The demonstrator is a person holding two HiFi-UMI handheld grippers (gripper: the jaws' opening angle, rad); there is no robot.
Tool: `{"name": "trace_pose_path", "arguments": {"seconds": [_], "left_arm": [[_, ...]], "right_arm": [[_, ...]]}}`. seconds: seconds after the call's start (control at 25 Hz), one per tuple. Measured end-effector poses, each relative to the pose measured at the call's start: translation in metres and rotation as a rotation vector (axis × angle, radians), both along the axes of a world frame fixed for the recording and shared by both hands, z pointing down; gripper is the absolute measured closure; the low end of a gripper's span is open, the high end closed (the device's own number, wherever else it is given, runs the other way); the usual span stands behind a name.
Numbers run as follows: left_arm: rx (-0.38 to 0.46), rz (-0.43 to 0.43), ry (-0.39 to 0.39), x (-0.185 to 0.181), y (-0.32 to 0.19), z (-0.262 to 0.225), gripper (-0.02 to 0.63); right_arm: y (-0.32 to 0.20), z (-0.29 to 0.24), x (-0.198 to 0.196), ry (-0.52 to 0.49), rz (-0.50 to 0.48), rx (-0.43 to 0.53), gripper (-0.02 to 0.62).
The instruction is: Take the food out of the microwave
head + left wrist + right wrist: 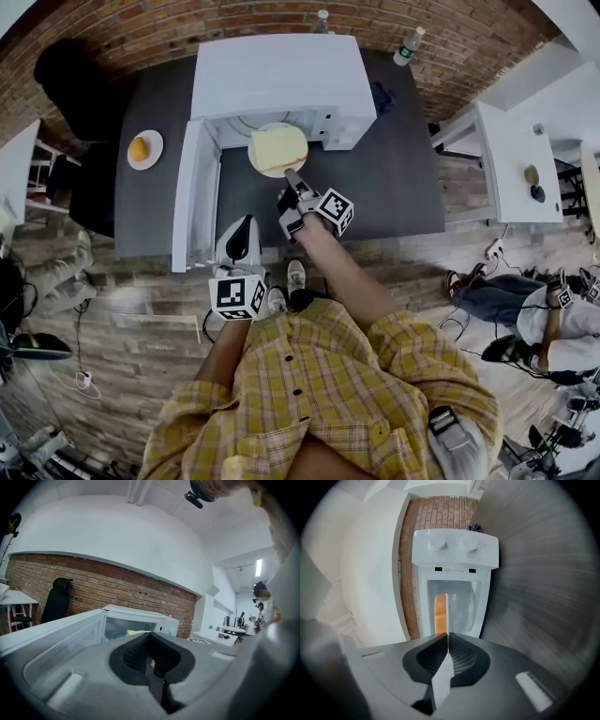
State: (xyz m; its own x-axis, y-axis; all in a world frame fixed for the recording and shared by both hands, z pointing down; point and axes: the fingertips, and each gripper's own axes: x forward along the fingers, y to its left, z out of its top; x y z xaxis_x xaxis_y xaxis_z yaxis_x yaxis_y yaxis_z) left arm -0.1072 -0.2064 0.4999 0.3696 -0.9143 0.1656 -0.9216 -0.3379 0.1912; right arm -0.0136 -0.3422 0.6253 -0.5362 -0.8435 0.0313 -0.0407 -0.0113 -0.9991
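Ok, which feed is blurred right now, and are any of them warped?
Right gripper view: table streaked with blur, microwave fairly sharp. Head view: sharp, brick wall bowed by the lens. Left gripper view: clear, same bowing.

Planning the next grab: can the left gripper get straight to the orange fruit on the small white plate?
Probably not directly: the white microwave's open door stands between the left gripper and the round orange fruit.

Soft, even light; fisheye-bent edges, black corners; bench beside the right hand-held gripper is motion-blurred.
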Motion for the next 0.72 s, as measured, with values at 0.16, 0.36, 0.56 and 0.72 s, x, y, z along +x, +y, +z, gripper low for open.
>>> {"name": "trace_pose_path", "arguments": {"seconds": [0.16, 0.36, 0.56, 0.72], "left_arm": [[0.016, 0.012, -0.004, 0.004, 0.008, -0.002, 0.604], [0.036, 0.018, -0.01, 0.007, 0.019, -0.012, 0.606], [0.057, 0.014, -0.008, 0.011, 0.027, -0.018, 0.605], [0.07, 0.015, -0.008, 0.01, 0.032, -0.023, 0.604]], "right_arm": [[0.02, -0.01, 0.001, -0.017, 0.003, 0.006, 0.581], [0.048, -0.028, 0.002, -0.039, 0.004, 0.002, 0.583], [0.071, -0.044, 0.009, -0.06, 0.009, 0.017, 0.583], [0.086, -0.053, 0.01, -0.058, 0.008, 0.025, 0.583]]}}
